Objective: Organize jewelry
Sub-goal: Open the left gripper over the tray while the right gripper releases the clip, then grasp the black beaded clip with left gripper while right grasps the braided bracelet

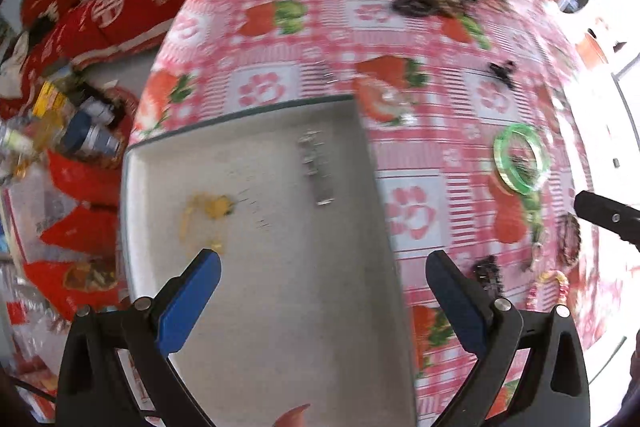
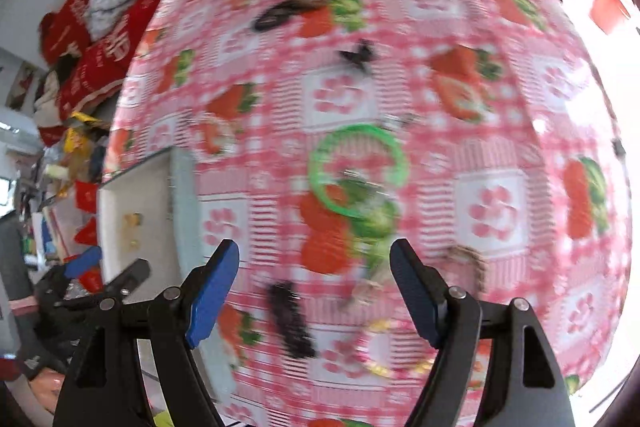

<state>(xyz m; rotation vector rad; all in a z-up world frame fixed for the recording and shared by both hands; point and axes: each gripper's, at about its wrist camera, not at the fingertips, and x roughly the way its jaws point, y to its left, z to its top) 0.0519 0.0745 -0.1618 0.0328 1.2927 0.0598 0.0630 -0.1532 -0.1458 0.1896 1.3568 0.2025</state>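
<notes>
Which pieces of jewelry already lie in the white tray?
The yellow gold chain and the silver link bracelet; every other piece lies on the strawberry tablecloth.

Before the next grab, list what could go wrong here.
1. The white tray sits at the table's near-left corner; a knock might push it off.
2. A thin chain lies across the green bangle; lifting the bangle could drag it.
3. Both views are blurred, so the right gripper fingers may miss small pieces.

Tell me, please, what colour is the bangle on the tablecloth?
Green; the bangle shows best in the right wrist view.
</notes>
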